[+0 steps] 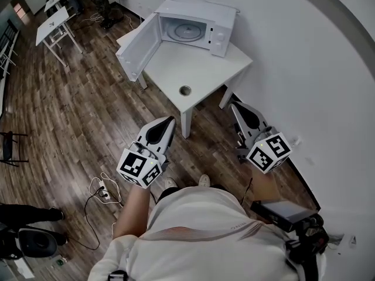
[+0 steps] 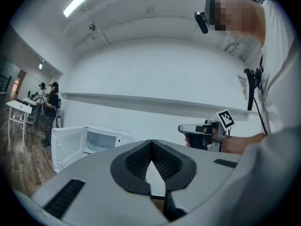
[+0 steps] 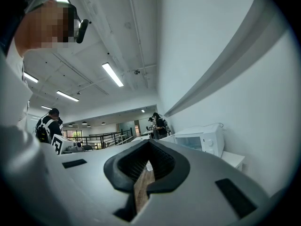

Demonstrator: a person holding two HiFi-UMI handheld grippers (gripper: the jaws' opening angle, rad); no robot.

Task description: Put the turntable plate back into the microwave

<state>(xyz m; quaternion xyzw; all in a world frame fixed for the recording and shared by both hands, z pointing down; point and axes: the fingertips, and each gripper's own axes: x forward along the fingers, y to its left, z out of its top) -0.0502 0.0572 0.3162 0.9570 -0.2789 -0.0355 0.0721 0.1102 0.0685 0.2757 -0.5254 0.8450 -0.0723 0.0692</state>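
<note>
Showing left gripper (image 1: 169, 120) and right gripper (image 1: 235, 106) held level, jaws together and empty, well apart from the open microwave (image 1: 218, 17); turntable plate (image 1: 184, 31) lies inside.

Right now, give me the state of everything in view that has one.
Microwave door: wide open.
Plate: lying inside the microwave.
Left gripper: shut, empty, held short of the table.
Right gripper: shut, empty, held short of the table.
</note>
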